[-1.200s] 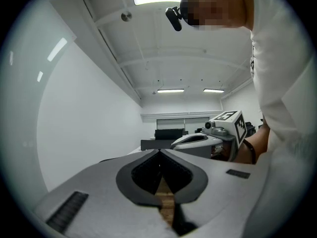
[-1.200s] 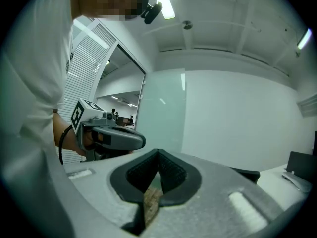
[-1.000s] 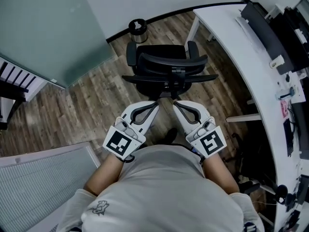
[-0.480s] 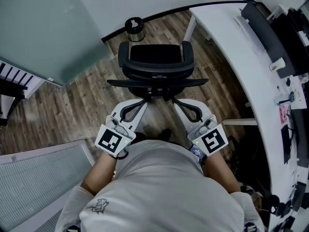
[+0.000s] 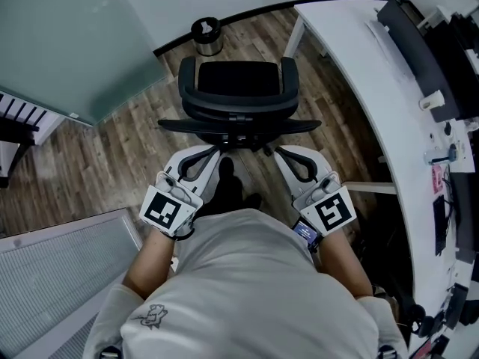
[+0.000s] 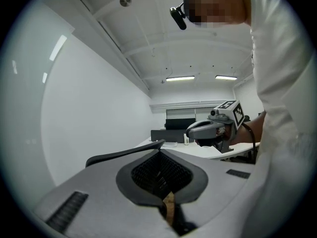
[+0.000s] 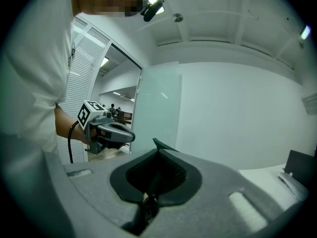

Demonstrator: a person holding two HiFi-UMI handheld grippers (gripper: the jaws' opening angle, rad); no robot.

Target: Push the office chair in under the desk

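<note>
The black office chair point(image 5: 238, 81) stands in the head view's upper middle, its seat toward the wall and its backrest point(image 5: 238, 112) toward me. The white curved desk point(image 5: 352, 66) runs along the right. My left gripper point(image 5: 212, 151) is shut, its tips at the wide black bar point(image 5: 187, 126) behind the backrest, left of the centre post. On the other side of the post my right gripper point(image 5: 276, 153) is shut too, tips at the same bar. The left gripper view shows the left gripper point(image 6: 159, 150) closed with that bar point(image 6: 119, 154) right at its tips. Nothing is held between the jaws of the right gripper point(image 7: 157, 144).
A small round bin point(image 5: 207, 36) sits by the wall beyond the chair. A frosted glass panel point(image 5: 67, 43) fills the upper left and a slatted panel point(image 5: 60, 275) the lower left. Monitors point(image 5: 419, 43) and small items lie on the desk. A desk leg point(image 5: 296, 40) stands right of the chair.
The chair has turned square to me and slid away and slightly left. Both shut grippers have spread apart and followed behind its back bar.
</note>
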